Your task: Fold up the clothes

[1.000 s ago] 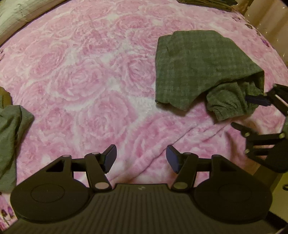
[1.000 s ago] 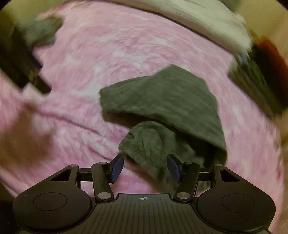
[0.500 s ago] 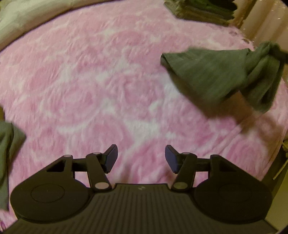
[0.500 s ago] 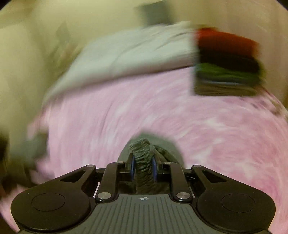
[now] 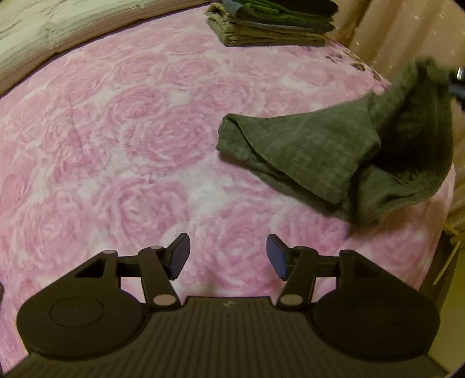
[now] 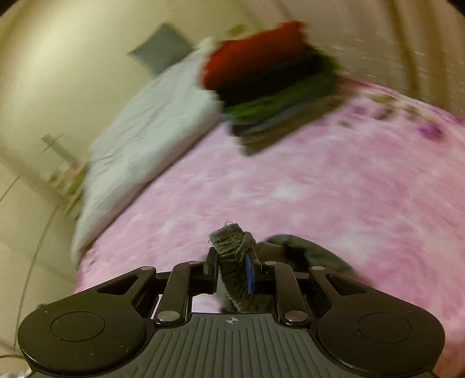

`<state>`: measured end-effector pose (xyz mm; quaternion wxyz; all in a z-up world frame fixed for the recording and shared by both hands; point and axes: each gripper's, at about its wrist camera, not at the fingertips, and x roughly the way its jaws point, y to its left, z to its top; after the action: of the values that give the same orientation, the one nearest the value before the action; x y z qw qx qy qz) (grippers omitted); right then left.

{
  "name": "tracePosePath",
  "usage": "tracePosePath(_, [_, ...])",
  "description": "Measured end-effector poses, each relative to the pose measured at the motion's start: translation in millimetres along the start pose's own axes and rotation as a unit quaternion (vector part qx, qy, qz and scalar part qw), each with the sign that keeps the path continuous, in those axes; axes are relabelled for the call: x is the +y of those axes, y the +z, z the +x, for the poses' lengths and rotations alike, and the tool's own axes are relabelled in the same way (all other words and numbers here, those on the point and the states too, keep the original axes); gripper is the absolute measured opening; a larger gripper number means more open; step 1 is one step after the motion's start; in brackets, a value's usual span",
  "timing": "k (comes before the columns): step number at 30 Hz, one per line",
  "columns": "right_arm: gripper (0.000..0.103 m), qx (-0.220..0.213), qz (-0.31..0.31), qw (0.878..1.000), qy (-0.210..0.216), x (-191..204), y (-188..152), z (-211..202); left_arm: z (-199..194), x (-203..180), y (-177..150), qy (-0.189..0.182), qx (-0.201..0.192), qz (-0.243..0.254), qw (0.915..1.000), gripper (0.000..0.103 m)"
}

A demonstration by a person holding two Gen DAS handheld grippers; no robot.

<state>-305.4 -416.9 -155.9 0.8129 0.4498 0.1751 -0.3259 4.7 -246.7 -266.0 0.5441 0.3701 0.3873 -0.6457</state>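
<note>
— At the right edge of the left wrist view, what's there?
— grey-green garment (image 5: 314, 151), one end lifted toward the upper right corner, the rest draped on the pink rose blanket (image 5: 130, 139)

— Right tongs (image 6: 232, 269)?
— closed tight on a bunched edge of that garment, bottom centre of its view

— Left tongs (image 5: 228, 258)?
— spread wide, holding nothing, above the blanket at lower centre

— Anything else?
— folded stack (image 5: 270, 26) at top centre, white pillow (image 6: 145, 139) upper left, blurred
</note>
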Motion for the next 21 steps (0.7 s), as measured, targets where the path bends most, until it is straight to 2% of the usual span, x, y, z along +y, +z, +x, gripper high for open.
tracePosePath(2, [0.016,0.005,-0.022,0.998,0.051,31.0,16.9,6.6,-8.4,2.2,-0.2,0.011,-0.001,-0.015,0.9998,0.054])
tracePosePath(5, [0.016,0.004,-0.043,0.989,0.142,77.4,45.7,12.4,-32.4,11.7,-2.6,0.031,-0.017,-0.04,0.9986,0.054])
tracePosePath(9, [0.016,-0.019,-0.027,0.961,0.276,111.6,79.6,3.6,-66.1,25.8,-9.8,0.06,-0.042,-0.082,0.994,0.054])
tracePosePath(10, [0.016,-0.023,-0.016,0.959,0.283,112.3,87.5,3.1,-74.3,29.1,-14.0,0.068,-0.047,-0.095,0.992,0.055])
tracePosePath(11, [0.017,-0.024,-0.004,0.96,0.28,111.3,95.3,4.0,-79.0,30.8,-18.0,0.073,-0.049,-0.105,0.9905,0.055])
tracePosePath(12, [0.017,-0.021,0.003,0.968,0.252,107.1,101.7,8.6,-83.8,32.6,-21.9,0.079,-0.05,-0.115,0.989,0.055])
tracePosePath(13, [0.043,-0.015,0.006,0.977,0.212,101.5,107.4,14.8,-86.4,33.4,-27.0,0.086,-0.048,-0.124,0.9874,0.055])
tracePosePath(14, [0.086,-0.015,0.01,0.987,0.159,95.0,110.5,20.4,-87.3,33.3,-32.2,0.09,-0.045,-0.132,0.9861,0.055])
tracePosePath(15, [0.092,-0.024,0.013,0.994,0.102,86.7,109.8,24.7,-87.4,33.2,-37.2,0.092,-0.041,-0.137,0.9854,0.055])
tracePosePath(16, [0.091,-0.025,0.014,0.998,0.059,76.1,107.1,28.9,-86.0,31.6,-42.0,0.092,-0.036,-0.142,0.985,0.055])
tracePosePath(18, [0.091,0.001,0.031,0.999,-0.008,49.5,95.6,38.4,-82.5,26.8,-49.7,0.092,-0.024,-0.148,0.9844,0.055])
tracePosePath(21, [0.091,0.064,0.056,0.995,-0.048,24.1,52.5,51.0,-72.1,18.6,-57.2,0.089,-0.008,-0.15,0.9847,0.055])
